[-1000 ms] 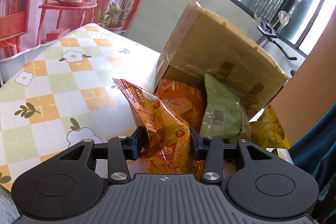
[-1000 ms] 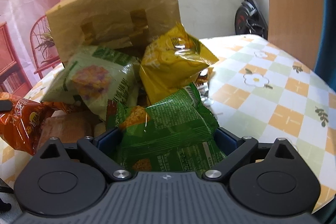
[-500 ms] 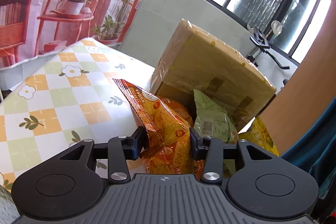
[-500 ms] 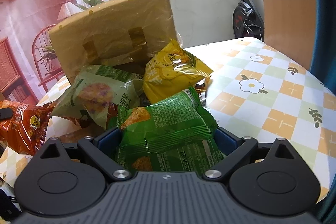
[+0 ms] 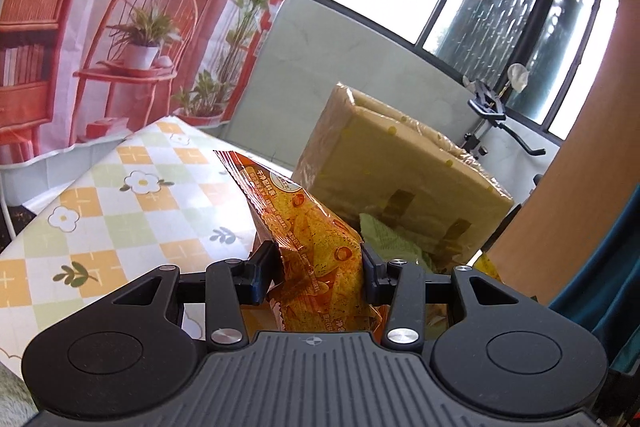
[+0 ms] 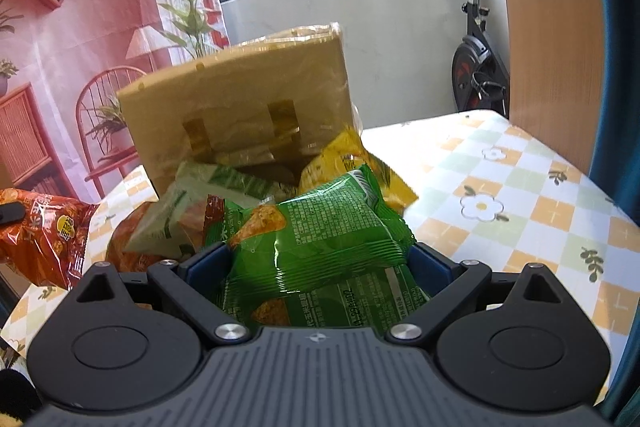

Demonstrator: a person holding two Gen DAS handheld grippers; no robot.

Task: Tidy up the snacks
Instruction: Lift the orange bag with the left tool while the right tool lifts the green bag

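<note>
I'm holding two bags at once here. My left hand-held gripper (image 5: 320,269) is pinching the orange snack bag (image 5: 308,239) across its narrow waist, the bag's long axis running up and away from the jaws toward the cardboard box (image 5: 400,179). My right hand-held gripper (image 6: 302,263) is clamping the dark green snack bag (image 6: 320,239) across its width, jaws set wide around it. Both bags are hanging clear above the flower-checked table (image 6: 540,203). The box is lying tipped on its side, mouth toward me, with a pale green bag (image 6: 192,211) and a yellow bag (image 6: 352,155) spilling out. It is sitting dead ahead of both grippers, and I'm judging the right one slightly nearer. Where these bags are meant to go, I can't tell.
</note>
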